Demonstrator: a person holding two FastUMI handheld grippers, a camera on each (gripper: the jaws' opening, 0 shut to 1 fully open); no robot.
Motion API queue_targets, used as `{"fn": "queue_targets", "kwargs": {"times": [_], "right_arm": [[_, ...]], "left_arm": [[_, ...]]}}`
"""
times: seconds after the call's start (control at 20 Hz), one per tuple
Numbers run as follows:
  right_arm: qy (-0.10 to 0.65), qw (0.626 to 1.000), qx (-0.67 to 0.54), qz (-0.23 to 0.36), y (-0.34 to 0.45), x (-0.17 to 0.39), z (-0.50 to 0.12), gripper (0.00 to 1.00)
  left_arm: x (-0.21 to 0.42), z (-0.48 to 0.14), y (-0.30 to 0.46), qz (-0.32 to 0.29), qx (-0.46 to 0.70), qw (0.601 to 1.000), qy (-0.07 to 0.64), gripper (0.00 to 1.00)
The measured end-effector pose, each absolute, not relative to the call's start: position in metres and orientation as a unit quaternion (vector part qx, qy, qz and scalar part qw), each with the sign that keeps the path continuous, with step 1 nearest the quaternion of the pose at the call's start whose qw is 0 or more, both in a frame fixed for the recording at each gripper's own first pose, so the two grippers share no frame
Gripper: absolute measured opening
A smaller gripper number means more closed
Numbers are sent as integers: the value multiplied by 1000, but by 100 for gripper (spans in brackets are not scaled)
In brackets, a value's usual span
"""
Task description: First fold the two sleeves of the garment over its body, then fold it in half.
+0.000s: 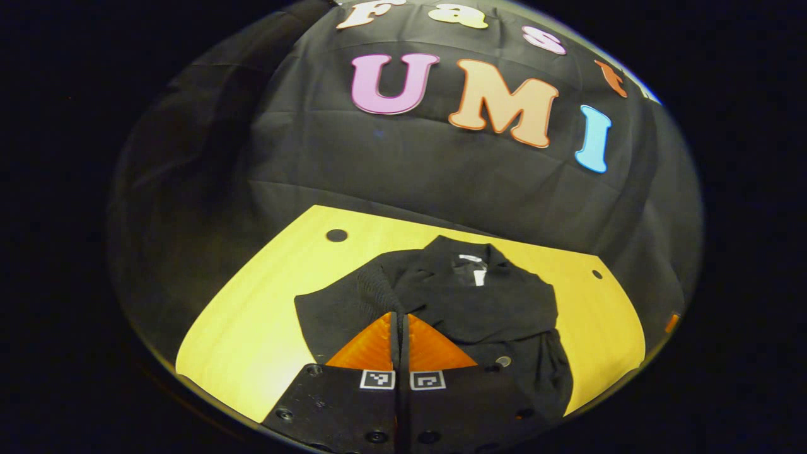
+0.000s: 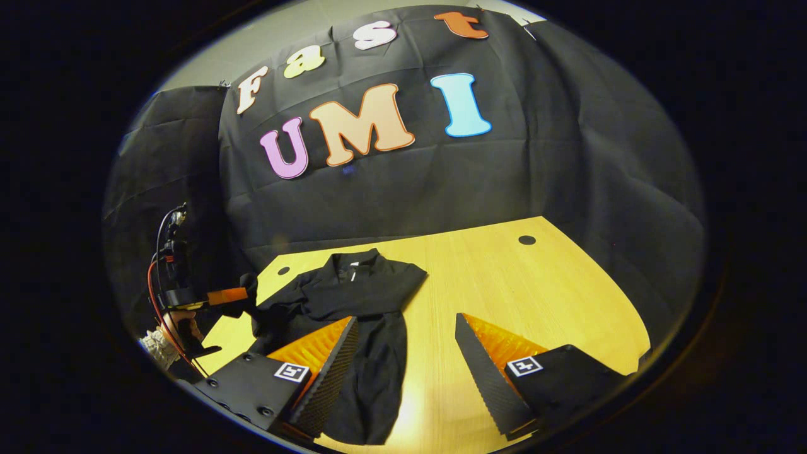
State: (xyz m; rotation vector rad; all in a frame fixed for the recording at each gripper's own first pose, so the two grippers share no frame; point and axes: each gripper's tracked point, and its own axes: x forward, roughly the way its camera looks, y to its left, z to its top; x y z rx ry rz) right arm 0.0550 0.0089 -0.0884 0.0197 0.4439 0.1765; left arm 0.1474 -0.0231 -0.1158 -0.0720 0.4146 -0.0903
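garment: black soft knit collared top (image 2: 353, 315) lying flat on the yellow wooden bench (image 2: 536, 296), collar toward the far edge, hem at the near edge; sits toward the bench's left side in the right gripper view
sleeves: the sleeve on the right of that view looks already folded across the chest; the other sleeve (image 2: 252, 296) is lifted off the bench's left edge
left gripper: left gripper (image 1: 401, 328) has its orange-and-black fingers pressed together, dark cloth at the tips; in the right gripper view this gripper (image 2: 236, 294) shows at the left edge with the sleeve end at its tip, a hand (image 2: 179, 325) behind it. Looks pinched on the sleeve
right gripper: right gripper (image 2: 406, 359) has jaws wide apart, nothing between them, hovering over the hem area near the bench's front edge
handling: judged light, limp, no stiffness; will drape and drag, likely bunches if pulled fast; not fragile, not slippery on wood
grasp spots: pinch at sleeve cuff for the sleeve fold; hem corners for the half fold, carried toward the collar
risk: a single-layer pinch may slip; the folded sleeve could shift when the hem lifts
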Motion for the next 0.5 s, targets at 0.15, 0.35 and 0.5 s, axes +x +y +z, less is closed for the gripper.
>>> {"fn": "queue_targets", "kwargs": {"times": [0.15, 0.35, 0.5], "right_arm": [[225, 971, 7, 82, -7, 56, -91, 98], [231, 970, 7, 76, -22, 56, -96, 98], [240, 968, 2, 68, -32, 51, -103, 98]], "left_arm": [[168, -109, -64, -72, -27, 977, 198, 0], [189, -104, -119, -108, -17, 975, 192, 0], [197, -108, -156, -134, -3, 971, 196, 0]]}}
